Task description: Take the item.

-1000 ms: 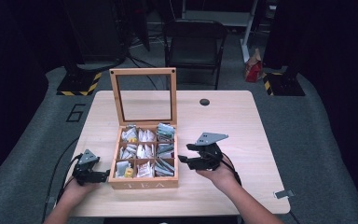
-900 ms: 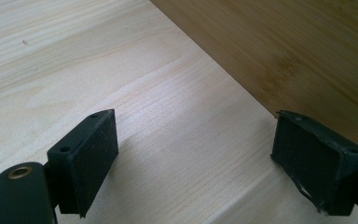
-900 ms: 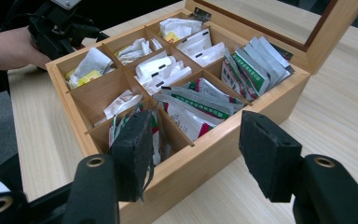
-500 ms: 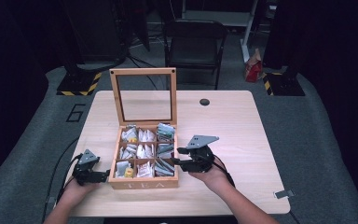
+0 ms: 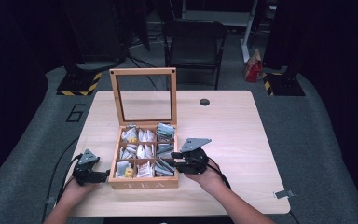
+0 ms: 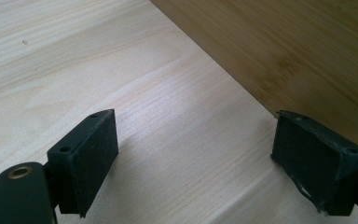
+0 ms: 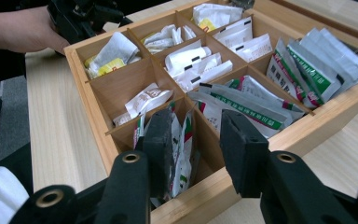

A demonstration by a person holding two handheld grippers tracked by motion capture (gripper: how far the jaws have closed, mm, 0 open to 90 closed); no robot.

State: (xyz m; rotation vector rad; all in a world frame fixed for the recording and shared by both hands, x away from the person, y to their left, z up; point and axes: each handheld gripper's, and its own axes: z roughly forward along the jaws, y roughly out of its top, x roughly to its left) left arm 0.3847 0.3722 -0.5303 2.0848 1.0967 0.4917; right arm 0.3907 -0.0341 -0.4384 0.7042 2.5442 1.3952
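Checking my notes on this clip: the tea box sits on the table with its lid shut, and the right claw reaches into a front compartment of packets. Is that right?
Not quite: the lid of the tea box stands open and upright, as the high view shows. The rest holds: the right claw reaches into a front compartment of packets.

Both grippers black, each topped with a grey three-cornered plate. Left gripper (image 5: 106,176) at 7 o'clock in the high view, black cable trailing off its rear toward 7; right gripper (image 5: 172,161) at 5 o'clock, black cable looping back beside the wrist. Jaws are blocky matte-black pads (image 7: 159,140), small screw holes on top, brass-ringed pivot holes on the arms behind. Forearms bare; white fabric at 8 o'clock in the right gripper view.
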